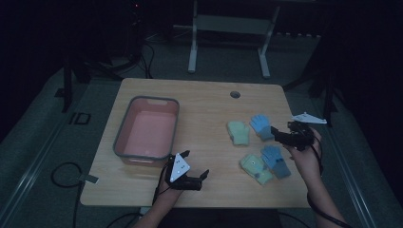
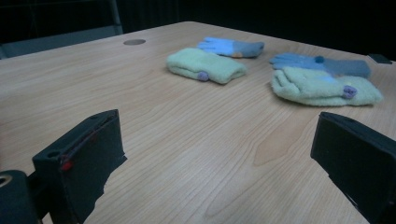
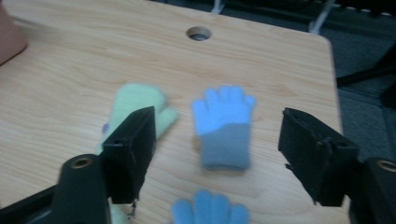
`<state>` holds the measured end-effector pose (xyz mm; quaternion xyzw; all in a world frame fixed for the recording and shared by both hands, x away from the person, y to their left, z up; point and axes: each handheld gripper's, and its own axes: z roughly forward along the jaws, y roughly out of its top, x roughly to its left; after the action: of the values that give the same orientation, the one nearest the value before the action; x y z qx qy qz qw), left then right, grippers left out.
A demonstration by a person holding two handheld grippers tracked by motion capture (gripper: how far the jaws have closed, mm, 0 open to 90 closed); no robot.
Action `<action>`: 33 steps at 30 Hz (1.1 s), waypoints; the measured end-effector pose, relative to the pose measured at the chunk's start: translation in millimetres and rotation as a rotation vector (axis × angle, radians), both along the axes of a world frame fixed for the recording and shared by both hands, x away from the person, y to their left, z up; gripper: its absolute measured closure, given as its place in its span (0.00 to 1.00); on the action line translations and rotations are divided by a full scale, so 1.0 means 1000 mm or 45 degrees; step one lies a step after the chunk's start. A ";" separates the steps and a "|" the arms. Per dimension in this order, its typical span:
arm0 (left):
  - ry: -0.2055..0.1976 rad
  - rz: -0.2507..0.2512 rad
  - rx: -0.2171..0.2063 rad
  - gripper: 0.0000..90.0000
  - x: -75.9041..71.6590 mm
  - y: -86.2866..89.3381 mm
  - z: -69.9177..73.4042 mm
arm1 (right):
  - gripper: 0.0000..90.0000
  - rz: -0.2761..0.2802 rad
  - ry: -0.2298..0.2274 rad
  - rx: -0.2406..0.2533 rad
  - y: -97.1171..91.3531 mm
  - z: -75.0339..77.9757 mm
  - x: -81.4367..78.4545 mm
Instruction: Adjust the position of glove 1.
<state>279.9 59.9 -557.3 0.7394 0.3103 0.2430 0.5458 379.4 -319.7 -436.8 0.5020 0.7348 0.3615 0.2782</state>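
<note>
Two pale green mittens and two blue gloves lie on the right half of the wooden table. The far green mitten sits beside the far blue glove. The near green mitten lies against the near blue glove. My right gripper hovers open over the far blue glove, which lies framed between its jaws without being touched. My left gripper rests open near the front edge with only bare wood between its jaws.
A pink bin with a grey rim stands on the table's left half. A round cable hole is near the far edge. A white frame stands on the dark floor beyond the table.
</note>
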 end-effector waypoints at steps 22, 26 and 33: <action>0.003 -0.008 -0.008 0.02 0.000 0.001 0.000 | 0.37 0.115 0.119 -0.030 0.078 -0.033 0.039; 0.003 -0.009 -0.010 0.02 0.000 0.001 0.000 | 0.38 0.114 0.152 -0.044 0.086 -0.041 0.048; 0.006 -0.011 -0.015 0.02 0.000 0.001 0.000 | 0.39 0.096 0.226 -0.050 0.096 -0.056 0.065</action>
<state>280.3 61.0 -557.3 0.7382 0.3096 0.2372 0.5504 444.1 -223.8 -493.0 0.4985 0.7818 0.3115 0.2078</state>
